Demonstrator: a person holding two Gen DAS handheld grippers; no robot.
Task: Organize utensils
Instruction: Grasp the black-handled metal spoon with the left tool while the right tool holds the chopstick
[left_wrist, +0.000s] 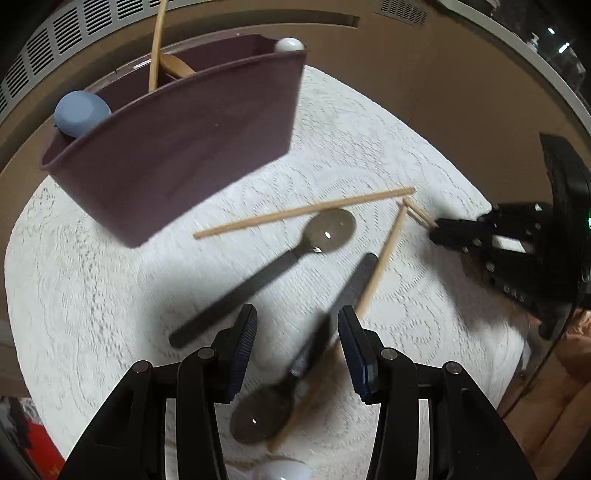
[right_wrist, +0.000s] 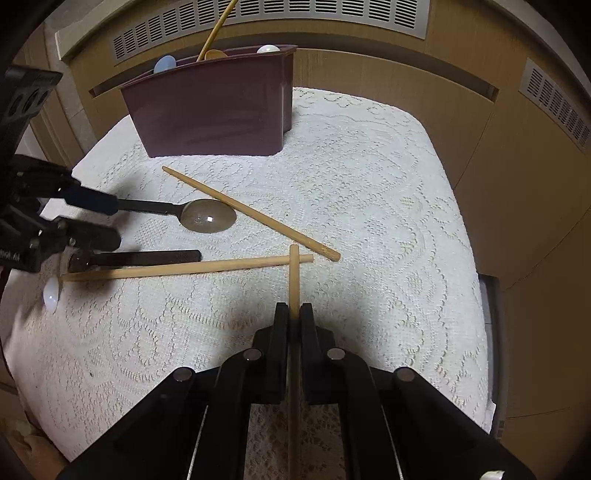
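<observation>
While the right gripper (right_wrist: 294, 314) clenched one chopstick (right_wrist: 294, 280), probably bound for the caddy (right_wrist: 210, 110), the left gripper (left_wrist: 297, 325) hovered released over a spoon (left_wrist: 295, 362) on the cloth (right_wrist: 369, 221).

So the holder (right_wrist: 210, 107) sits at the far end of the cloth (right_wrist: 369, 206), with a chopstick and a few spoons standing in it. Just near of it, one chopstick (right_wrist: 251, 213) lies slanted, far-left to near-right. A spoon (right_wrist: 207, 216) lies left of that, bowl pointing right. Nearer, a second spoon (right_wrist: 147, 257) lies beside another chopstick (right_wrist: 184, 268), both running left to right. The right tool (right_wrist: 294, 314) has a third chopstick (right_wrist: 294, 280) between its fingers, tip crossing that one. The left tool (left_wrist: 297, 339) hovers over the second spoon.
</observation>
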